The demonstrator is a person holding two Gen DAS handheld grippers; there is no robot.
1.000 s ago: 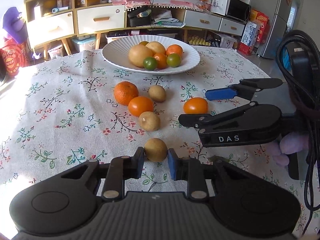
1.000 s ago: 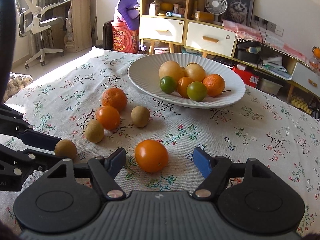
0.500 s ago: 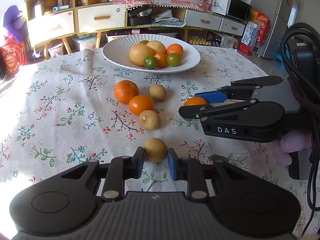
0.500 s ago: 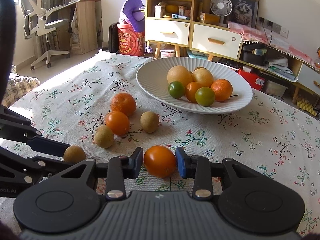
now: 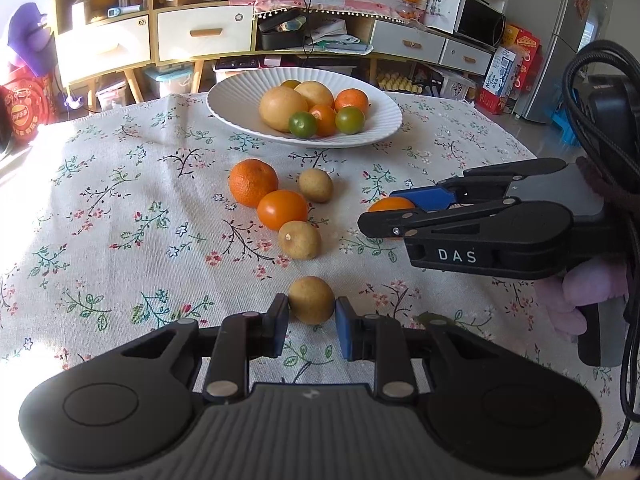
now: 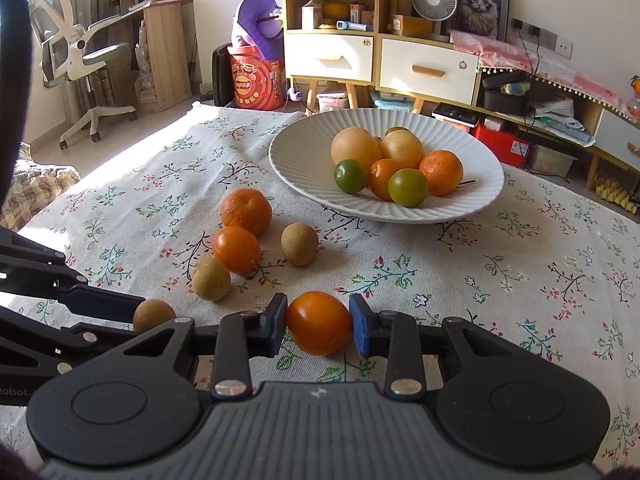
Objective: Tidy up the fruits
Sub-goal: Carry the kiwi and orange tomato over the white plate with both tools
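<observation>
My left gripper [image 5: 311, 322] is shut on a small brown round fruit [image 5: 311, 299] at the near edge of the flowered tablecloth. My right gripper [image 6: 318, 326] is shut on a smooth orange fruit [image 6: 319, 322], which also shows in the left wrist view [image 5: 390, 203]. A white ribbed plate [image 5: 240, 98] at the far side holds several yellow, orange and green fruits. Loose on the cloth lie a mandarin [image 5: 253, 182], an orange fruit [image 5: 282, 209] and two brown fruits [image 5: 299, 240] [image 5: 315, 185].
The table is covered with a floral cloth [image 5: 120, 208]. Behind it stand a low cabinet with drawers [image 5: 204, 36], shelves and boxes. An office chair [image 6: 76, 52] stands on the floor to the far left in the right wrist view.
My right gripper closed on the orange fruit and lifted it slightly. My left gripper stayed shut on the brown fruit.
</observation>
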